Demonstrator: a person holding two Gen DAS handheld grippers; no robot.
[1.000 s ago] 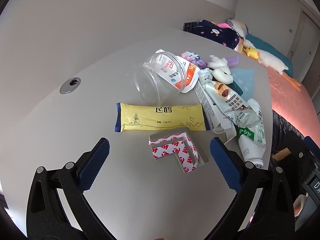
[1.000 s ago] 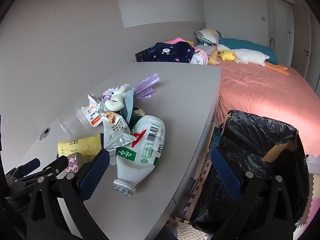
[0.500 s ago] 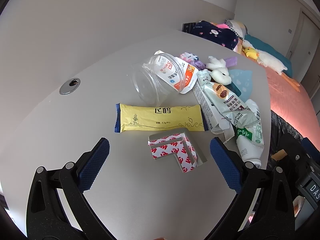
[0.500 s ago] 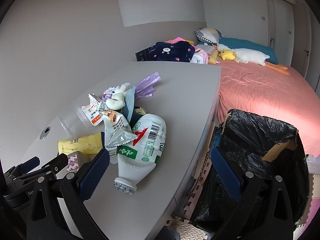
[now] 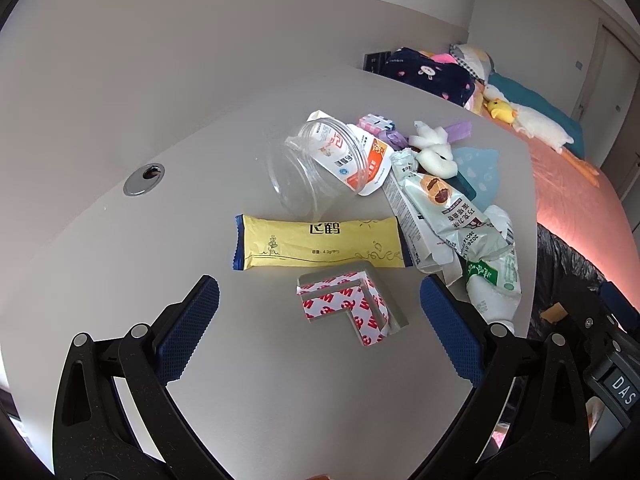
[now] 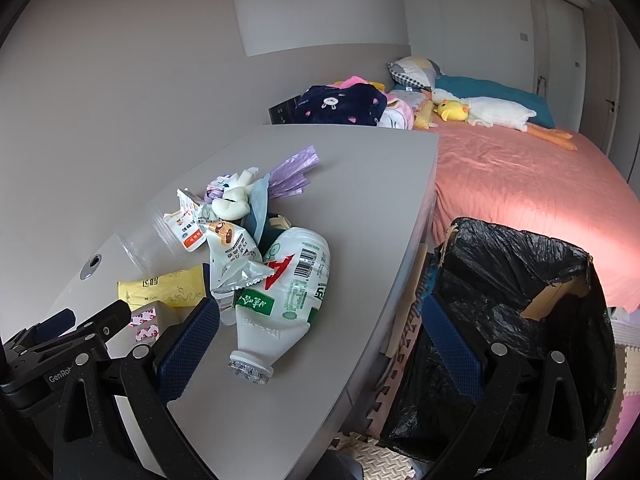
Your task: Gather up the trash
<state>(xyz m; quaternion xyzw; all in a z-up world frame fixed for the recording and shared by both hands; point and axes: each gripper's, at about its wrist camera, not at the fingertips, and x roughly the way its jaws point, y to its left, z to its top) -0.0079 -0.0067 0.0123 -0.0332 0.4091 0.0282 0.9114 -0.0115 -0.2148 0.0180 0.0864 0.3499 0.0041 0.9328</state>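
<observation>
Trash lies in a heap on the grey table (image 5: pixel 120 240). A red-and-white L-shaped corner piece (image 5: pixel 346 300) lies just ahead of my open, empty left gripper (image 5: pixel 320 312). Behind it are a yellow wrapper (image 5: pixel 320 242), a clear plastic jar (image 5: pixel 316 168) on its side and a snack packet (image 5: pixel 448 204). A crushed white milk bottle (image 6: pixel 288 292) lies near the table edge, just ahead of my open, empty right gripper (image 6: pixel 320 332). A bin lined with a black bag (image 6: pixel 516 304) stands on the floor beside the table.
A cable hole (image 5: pixel 144 178) sits at the table's left. Purple bag (image 6: pixel 296 168), white wads and a blue piece lie at the heap's far side. A bed with a pink sheet (image 6: pixel 520 176) and plush toys lies beyond. Foam mats (image 6: pixel 628 364) cover the floor.
Both grippers have shifted slightly; the heap sits a little differently in each view. The jaws stay open and nothing on the table has moved.
</observation>
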